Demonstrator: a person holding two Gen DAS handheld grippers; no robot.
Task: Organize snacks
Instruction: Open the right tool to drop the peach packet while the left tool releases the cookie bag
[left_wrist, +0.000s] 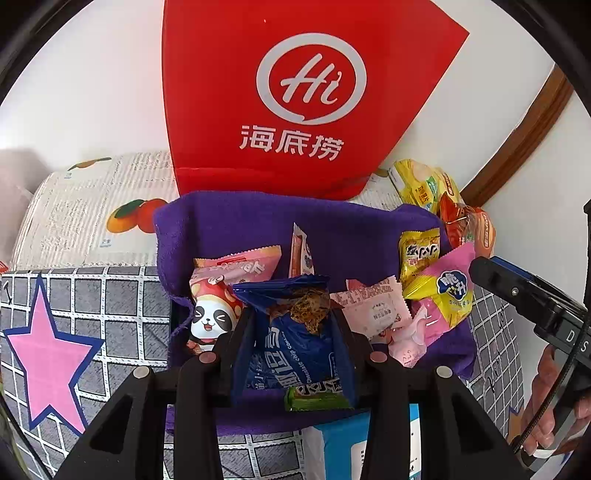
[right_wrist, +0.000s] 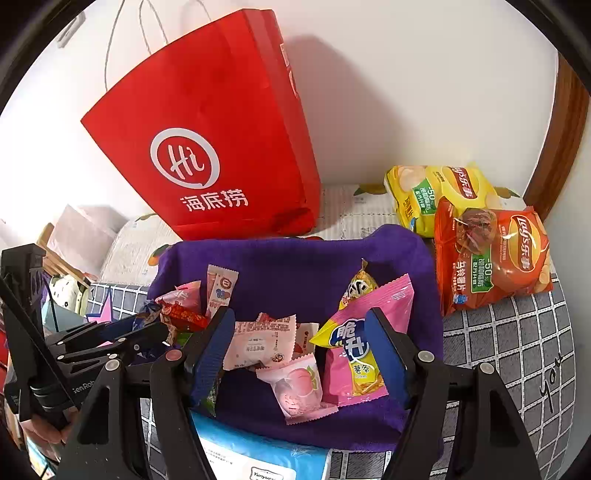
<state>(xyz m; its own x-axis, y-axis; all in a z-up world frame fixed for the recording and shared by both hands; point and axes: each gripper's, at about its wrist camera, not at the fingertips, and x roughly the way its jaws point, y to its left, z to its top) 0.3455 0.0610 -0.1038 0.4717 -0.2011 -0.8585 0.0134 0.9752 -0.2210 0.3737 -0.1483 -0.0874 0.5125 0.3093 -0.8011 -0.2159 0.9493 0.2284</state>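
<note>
A purple cloth (left_wrist: 258, 229) (right_wrist: 288, 266) holds several small snack packets. My left gripper (left_wrist: 291, 325) is shut on a blue chocolate chip cookie packet (left_wrist: 299, 339) above the cloth's near side. A panda packet (left_wrist: 212, 314) lies to its left and a green packet (left_wrist: 317, 397) sits under it. My right gripper (right_wrist: 301, 332) is open above pale pink packets (right_wrist: 258, 343), a peach packet (right_wrist: 299, 384) and a pink and yellow fries packet (right_wrist: 354, 343) (left_wrist: 443, 291). The left gripper (right_wrist: 122, 339) shows at the left of the right wrist view.
A red paper bag (left_wrist: 291, 92) (right_wrist: 214, 147) stands against the white wall behind the cloth. Yellow (right_wrist: 436, 195) and orange (right_wrist: 491, 254) chip bags lie at the right. A light blue pack (right_wrist: 251, 450) lies at the cloth's near edge. The surface is a grey checked cover (left_wrist: 110, 306).
</note>
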